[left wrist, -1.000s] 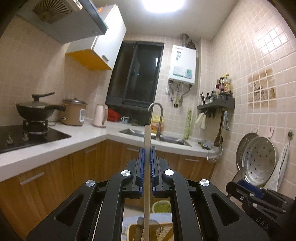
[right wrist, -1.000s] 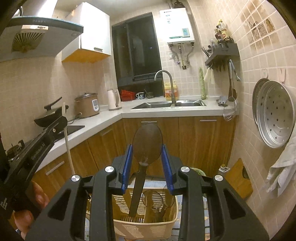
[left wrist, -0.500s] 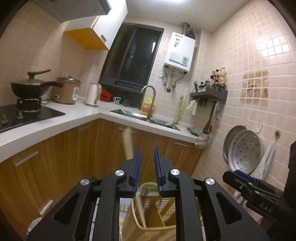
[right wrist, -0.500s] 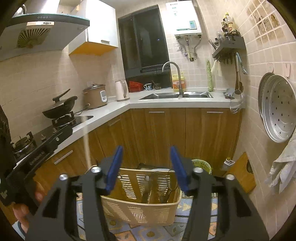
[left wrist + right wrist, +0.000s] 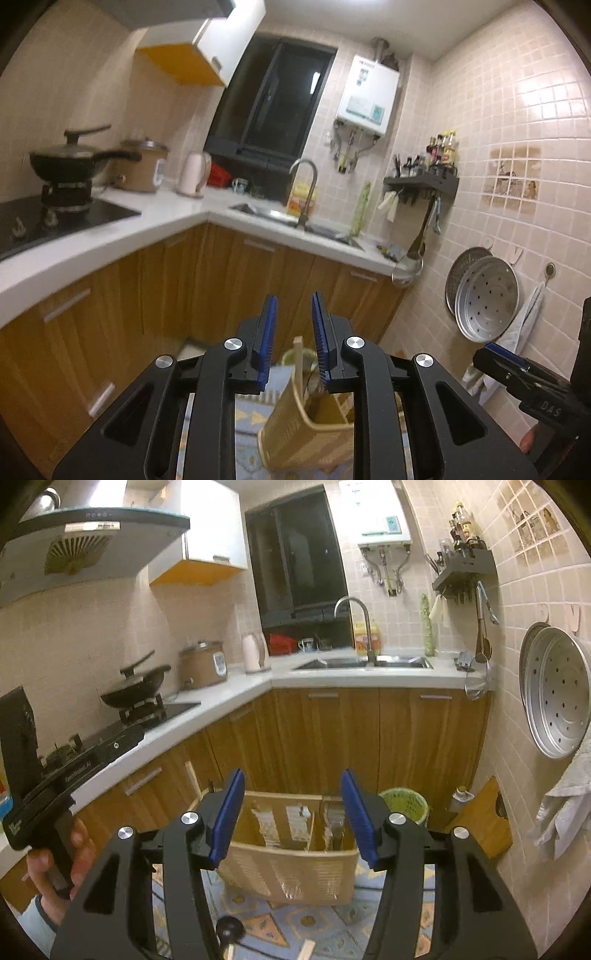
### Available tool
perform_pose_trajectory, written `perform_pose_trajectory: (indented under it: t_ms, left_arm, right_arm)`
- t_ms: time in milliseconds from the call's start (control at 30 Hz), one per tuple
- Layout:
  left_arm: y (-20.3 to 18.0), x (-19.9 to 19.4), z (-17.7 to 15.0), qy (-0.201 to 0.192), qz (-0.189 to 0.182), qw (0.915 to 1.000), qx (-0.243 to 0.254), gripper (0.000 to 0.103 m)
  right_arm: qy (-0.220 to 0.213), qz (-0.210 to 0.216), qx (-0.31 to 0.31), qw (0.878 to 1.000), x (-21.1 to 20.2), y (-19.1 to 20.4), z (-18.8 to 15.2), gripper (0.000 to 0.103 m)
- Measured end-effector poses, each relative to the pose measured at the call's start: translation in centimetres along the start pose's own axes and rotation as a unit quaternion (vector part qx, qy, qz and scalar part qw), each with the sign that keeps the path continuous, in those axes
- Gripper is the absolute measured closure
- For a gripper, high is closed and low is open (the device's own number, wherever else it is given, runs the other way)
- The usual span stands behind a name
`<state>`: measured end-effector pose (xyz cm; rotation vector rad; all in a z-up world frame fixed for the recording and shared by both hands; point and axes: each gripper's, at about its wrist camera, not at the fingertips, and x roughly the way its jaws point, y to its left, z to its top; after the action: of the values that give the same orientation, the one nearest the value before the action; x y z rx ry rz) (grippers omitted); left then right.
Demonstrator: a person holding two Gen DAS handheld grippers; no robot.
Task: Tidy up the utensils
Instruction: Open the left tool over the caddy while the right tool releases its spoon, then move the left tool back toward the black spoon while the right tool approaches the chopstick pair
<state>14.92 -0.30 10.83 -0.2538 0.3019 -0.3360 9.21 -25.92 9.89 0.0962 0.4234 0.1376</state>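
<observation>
Left to right. Far left of the right wrist view: the person's hand (image 5: pixel 55 867) grips the black handle of the left tongs (image 5: pixel 293 347). A second ago these tongs were clamped on a pale wooden chopstick (image 5: pixel 298 363) held upright; now their blue pads stand a narrow gap apart with nothing between them. The chopstick has dropped into the woven beige utensil basket with slotted compartments (image 5: pixel 291 871), which sits on the patterned blue-and-orange floor mat (image 5: pixel 314 923), below the wooden cabinet fronts and near a green mesh waste bin (image 5: pixel 404 803). The stick stands in the basket's left end, long axis near vertical, leaning slightly, its free end pointing up above the rim; which compartment it shares, cannot tell. Centre: right tongs (image 5: pixel 293 814) wide apart, empty. A second ago they held a dark long-handled spoon (image 5: pixel 334 834) bowl-up; now something dark and blurred stands in a right-hand compartment, probably that spoon, but its pointing cannot be read. Judgement: both releases done, two utensils sorted upright into the basket. More pale sticks (image 5: pixel 306 949) lie flat on the mat near the bottom edge, beside a dark round knob (image 5: pixel 229 928), so further pickups likely remain. Far right: perforated steel steamer trays (image 5: pixel 557 694) hang on the tiled wall, uninvolved.
</observation>
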Motion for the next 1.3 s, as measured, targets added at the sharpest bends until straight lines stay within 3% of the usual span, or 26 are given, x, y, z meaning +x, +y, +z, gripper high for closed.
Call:
perform_pose_trajectory:
  t_ms: [33, 100, 167, 300, 400, 533, 700, 833, 1100, 1200, 1300]
  left_arm:
    - [0.1, -0.1, -0.2, 0.008, 0.002, 1.0, 0.0, 0.082]
    - [0.3, -0.8, -1.0, 0.033, 0.021, 0.9991, 0.015, 0.067]
    - [0.6, -1.7, -2.0, 0.054, 0.016, 0.9982, 0.021, 0.062]
    - [0.8, -2.3, -5.0, 0.146, 0.028, 0.988, 0.043, 0.062]
    - [1.2, -1.6, -7.8, 0.229, 0.016, 0.972, 0.051, 0.062]
    - [0.7, 0.1, -12.3, 0.33, 0.002, 0.9405, 0.082, 0.064]
    - [0.4, 1.8, -16.4, 0.403, 0.014, 0.907, 0.121, 0.068]
    - [0.1, 2.5, -17.8, 0.426, 0.016, 0.8942, 0.136, 0.071]
    - [-1.2, 3.5, -17.6, 0.447, 0.027, 0.8779, 0.171, 0.071]
    - [-1.4, 3.8, -17.5, 0.451, 0.028, 0.8748, 0.174, 0.072]
    - [-1.3, 3.5, -17.2, 0.451, 0.013, 0.8793, 0.154, 0.074]
  right_arm:
    - [0.011, -0.006, -0.008, 1.0, 0.0, 0.0, -0.3, 0.052]
    - [0.04, -0.022, -0.025, 0.999, -0.2, 0.0, -1.4, 0.052]
    - [0.074, -0.029, -0.028, 0.996, -0.1, -0.2, -2.7, 0.052]
    - [0.167, -0.014, -0.012, 0.986, 1.2, -1.1, -5.5, 0.052]
    - [0.229, -0.007, 0.001, 0.973, 2.7, -1.7, -7.6, 0.052]
    - [0.303, -0.003, 0.009, 0.953, 5.0, -1.7, -10.7, 0.055]
    - [0.4, 0.015, 0.04, 0.915, 7.7, -2.0, -14.3, 0.061]
    - [0.432, 0.009, 0.053, 0.9, 8.5, -1.9, -15.5, 0.065]
    - [0.446, -0.015, 0.032, 0.894, 9.4, -0.2, -15.8, 0.065]
    - [0.447, -0.01, 0.039, 0.893, 9.5, 0.2, -15.7, 0.065]
    - [0.444, -0.002, 0.043, 0.895, 9.2, 0.7, -15.7, 0.065]
